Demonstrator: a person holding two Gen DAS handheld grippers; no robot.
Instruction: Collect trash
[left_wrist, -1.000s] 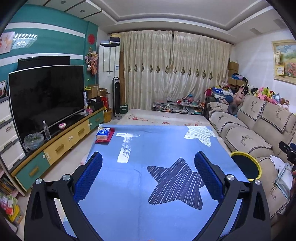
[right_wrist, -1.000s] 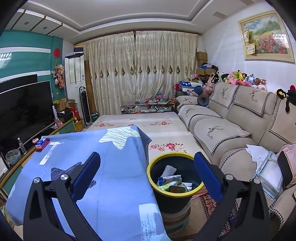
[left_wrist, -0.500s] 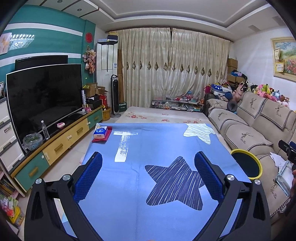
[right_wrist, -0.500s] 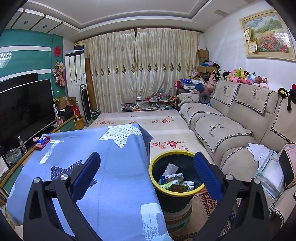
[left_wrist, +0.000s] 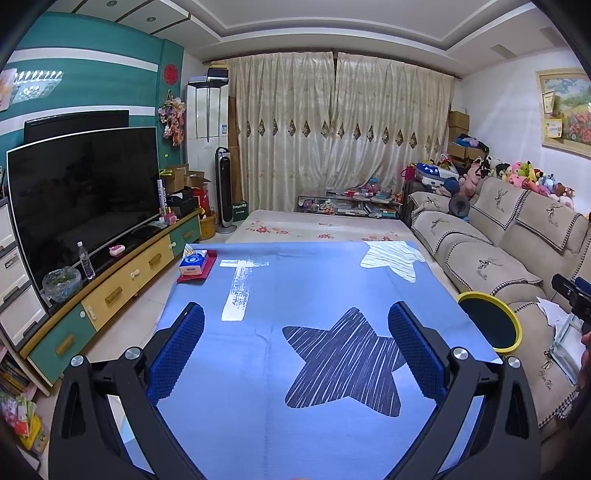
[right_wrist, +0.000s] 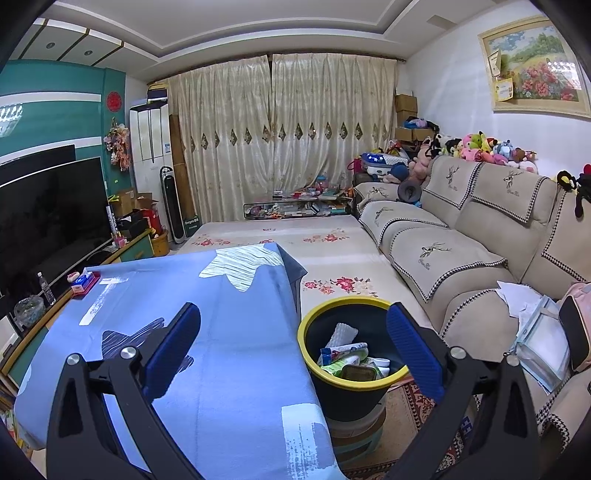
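Note:
A black bin with a yellow rim (right_wrist: 314, 332) stands on the floor between the table and the sofa, holding several wrappers and packets (right_wrist: 347, 360). Its rim also shows in the left wrist view (left_wrist: 511, 325) at the table's right edge. My right gripper (right_wrist: 293, 325) is open and empty, held above the table's right edge and the bin. My left gripper (left_wrist: 295, 325) is open and empty above the blue star-patterned tablecloth (left_wrist: 295, 280). No loose trash shows on the cloth.
A blue tissue pack on a red tray (left_wrist: 194, 263) sits at the table's far left corner. A beige sofa (right_wrist: 461, 251) with papers (right_wrist: 517, 295) runs along the right. A TV cabinet (left_wrist: 110, 280) with a bottle (left_wrist: 85, 260) runs along the left.
Both grippers have lifted and tilted slightly; the view has drifted a little. Both stay open and empty.

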